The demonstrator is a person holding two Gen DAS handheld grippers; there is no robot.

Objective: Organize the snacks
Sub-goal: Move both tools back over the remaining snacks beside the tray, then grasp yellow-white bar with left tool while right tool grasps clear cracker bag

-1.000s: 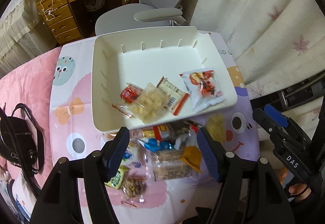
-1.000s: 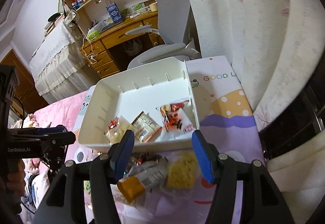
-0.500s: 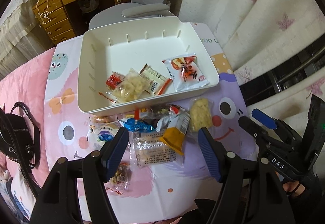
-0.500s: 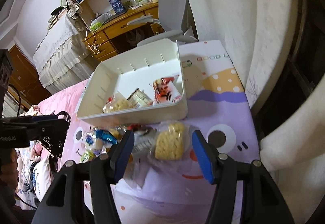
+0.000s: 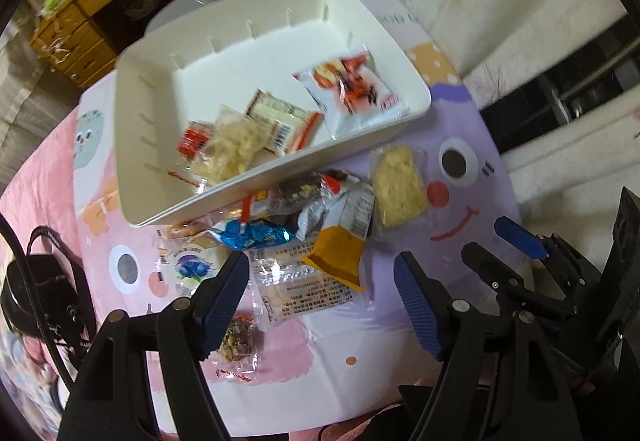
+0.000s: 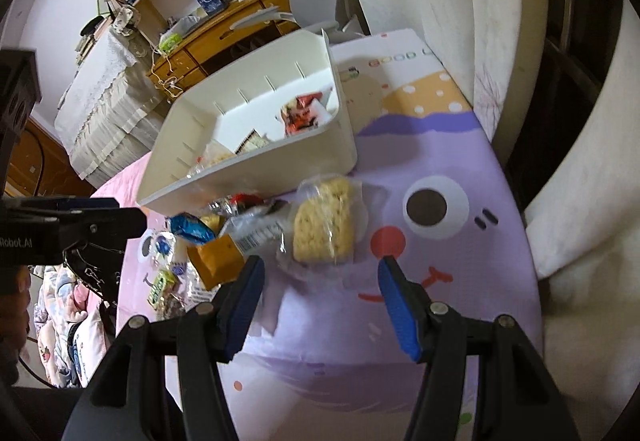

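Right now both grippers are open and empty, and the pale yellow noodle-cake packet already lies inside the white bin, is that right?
Not quite: the noodle-cake packet lies on the mat just outside the white bin, as the right wrist view shows. The right gripper and left gripper are indeed open and empty.

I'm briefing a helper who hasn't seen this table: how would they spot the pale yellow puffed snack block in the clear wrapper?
Find the white bin on the cartoon mat. Just outside its near wall, at the right end of the loose snack pile, lies the puffed snack block, right of the orange packet. Unlike its printed-wrapper neighbours, it is a plain, bumpy, pale yellow slab in clear plastic.
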